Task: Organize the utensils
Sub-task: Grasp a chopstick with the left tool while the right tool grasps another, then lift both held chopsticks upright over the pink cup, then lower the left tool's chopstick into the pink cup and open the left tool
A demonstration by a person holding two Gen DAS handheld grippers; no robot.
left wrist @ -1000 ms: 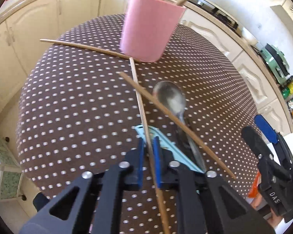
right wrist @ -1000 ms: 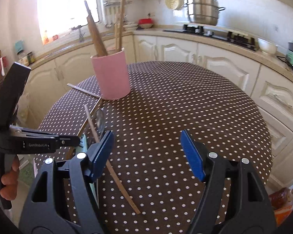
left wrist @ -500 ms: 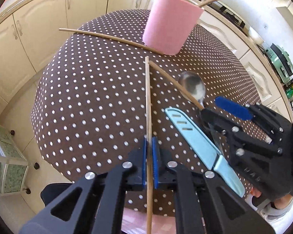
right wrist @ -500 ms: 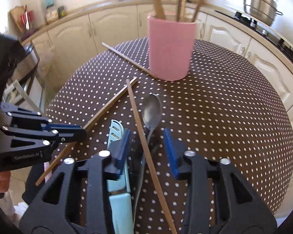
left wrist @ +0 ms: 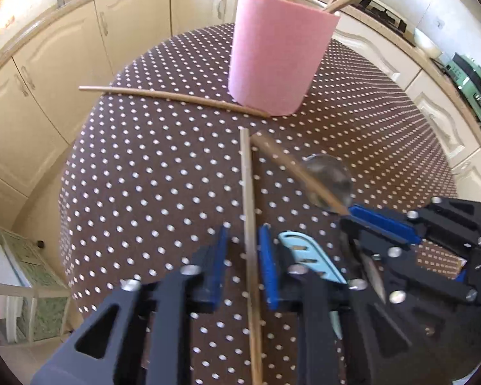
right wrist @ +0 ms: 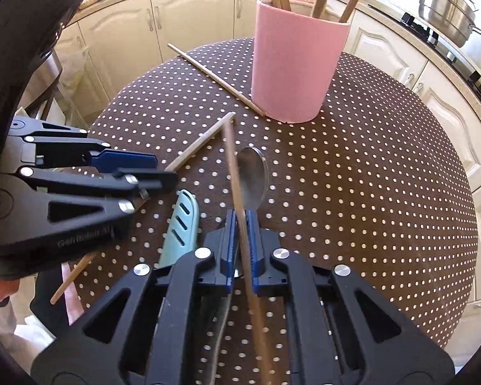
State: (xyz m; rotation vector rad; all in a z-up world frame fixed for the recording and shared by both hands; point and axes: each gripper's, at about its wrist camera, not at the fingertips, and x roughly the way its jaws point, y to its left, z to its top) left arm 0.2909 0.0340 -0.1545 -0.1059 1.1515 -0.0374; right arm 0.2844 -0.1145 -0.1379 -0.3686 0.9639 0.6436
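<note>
Nearest to the cameras, the left gripper has its jaws pinching a pale chopstick, which runs forward between the blue pads. The right gripper has just been closing its jaws, and they now pinch a darker chopstick that crosses over a metal spoon. Between the two grippers a light blue knife lies flat on the dotted brown worktop. The tips of both held chopsticks nearly meet further ahead. Beyond them a third chopstick lies on the worktop, its end touching the foot of the pink holder, which stands upright with several wooden utensils inside.
</note>
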